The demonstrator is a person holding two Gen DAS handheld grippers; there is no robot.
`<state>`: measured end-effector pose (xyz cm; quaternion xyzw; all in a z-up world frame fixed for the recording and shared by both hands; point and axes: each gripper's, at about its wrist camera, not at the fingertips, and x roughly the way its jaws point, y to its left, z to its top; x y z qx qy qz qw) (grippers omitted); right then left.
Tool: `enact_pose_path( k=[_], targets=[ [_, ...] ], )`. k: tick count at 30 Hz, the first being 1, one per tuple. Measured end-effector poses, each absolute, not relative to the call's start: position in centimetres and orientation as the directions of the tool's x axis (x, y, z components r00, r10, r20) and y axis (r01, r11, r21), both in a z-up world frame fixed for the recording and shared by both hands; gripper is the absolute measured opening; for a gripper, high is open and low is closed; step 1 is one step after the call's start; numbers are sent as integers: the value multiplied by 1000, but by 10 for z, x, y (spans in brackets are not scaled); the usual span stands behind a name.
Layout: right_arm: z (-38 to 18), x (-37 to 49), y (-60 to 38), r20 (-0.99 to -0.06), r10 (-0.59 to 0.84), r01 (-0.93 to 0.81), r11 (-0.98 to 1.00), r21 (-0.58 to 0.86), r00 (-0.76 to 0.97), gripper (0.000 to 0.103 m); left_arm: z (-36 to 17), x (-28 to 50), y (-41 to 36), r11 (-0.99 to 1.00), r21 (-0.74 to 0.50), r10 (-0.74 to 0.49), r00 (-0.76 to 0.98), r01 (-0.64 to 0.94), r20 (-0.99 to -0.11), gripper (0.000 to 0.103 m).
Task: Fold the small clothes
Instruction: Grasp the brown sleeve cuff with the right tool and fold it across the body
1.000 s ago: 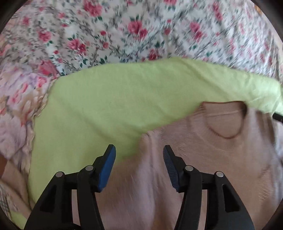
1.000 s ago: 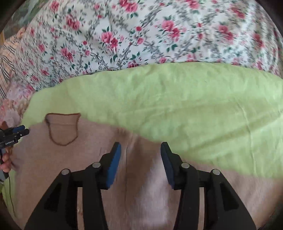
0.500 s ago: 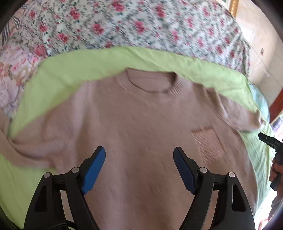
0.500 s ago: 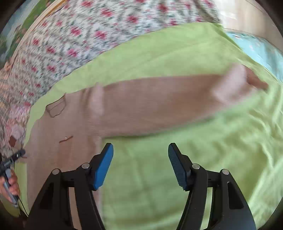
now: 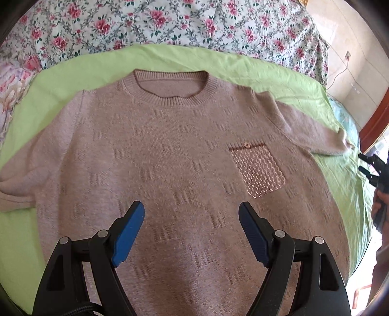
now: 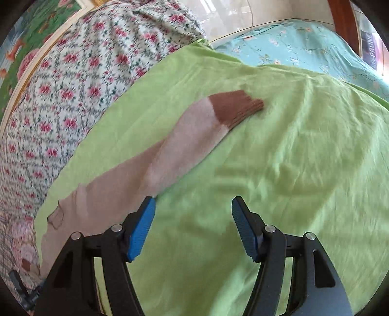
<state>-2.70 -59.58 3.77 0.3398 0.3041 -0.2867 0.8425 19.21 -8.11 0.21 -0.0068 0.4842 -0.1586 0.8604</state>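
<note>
A beige knitted sweater lies spread flat, front up, on a light green sheet, neck away from me, with a patterned chest pocket. My left gripper is open and empty above the sweater's lower middle. My right gripper is open and empty above the green sheet, just right of the sweater's outstretched sleeve with its brown cuff. The right gripper also shows at the right edge of the left wrist view.
A floral bedspread lies beyond the green sheet. A turquoise floral sheet covers the far right of the bed. A wooden frame and the room wall stand past the bed's right side.
Both grippers have pulled back from the sweater's shoulders and opened wider. The left now looks over the whole sweater; the right has swung right to the sleeve.
</note>
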Motion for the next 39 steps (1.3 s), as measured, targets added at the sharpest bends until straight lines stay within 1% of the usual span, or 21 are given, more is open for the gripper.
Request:
enact_pose_path(
  k=[4,9,10,11,12,13,16,18,21,24,29,32,36,39],
  targets=[
    [35,-19,-623,-689,-298,703,567,429,661,66,-8,196,-81,953,-165,-268,457,252,-848,80],
    [19,-13,-680,-652,-315,715,443,541,689,66,-19,203,-74,958,-174,-261,434,230,-862,80],
    [16,-11,-689,-650,-320,717,430,548,689,55,-21,204,-73,959,-172,-257,429,226,-866,80],
    [15,-7,-697,-662,-325,730,423,537,676,31,-24,204,-73,960,-171,-253,425,222,-869,80],
    [14,-4,-699,-674,-326,740,419,527,664,18,-25,205,-72,961,-170,-250,422,219,-872,80],
    [16,-1,-699,-673,-320,736,422,529,667,8,-26,205,-71,961,-170,-249,420,217,-873,80],
    [38,19,-670,-649,-313,692,540,479,693,8,-28,206,-68,961,-178,-254,420,211,-871,80],
    [54,37,-635,-630,-277,630,635,447,726,8,-27,206,-66,964,-179,-250,430,198,-867,80],
    [71,68,-574,-598,-162,499,737,455,785,8,-25,203,-61,960,-201,-268,435,195,-860,80],
    [76,101,-511,-556,0,351,775,526,831,8,-23,199,-57,958,-213,-277,441,190,-853,80],
    [63,172,-398,-509,292,138,749,648,810,8,-19,191,-38,954,-252,-298,459,160,-837,80],
    [51,208,-332,-510,406,53,742,668,758,8,-21,188,-25,947,-292,-322,462,137,-826,80],
    [23,244,-261,-537,508,-12,734,679,673,8,-25,185,-9,938,-328,-342,468,113,-815,80],
    [-3,269,-221,-577,552,-27,736,677,602,8,-27,185,1,928,-358,-363,474,105,-802,80]
  ],
)
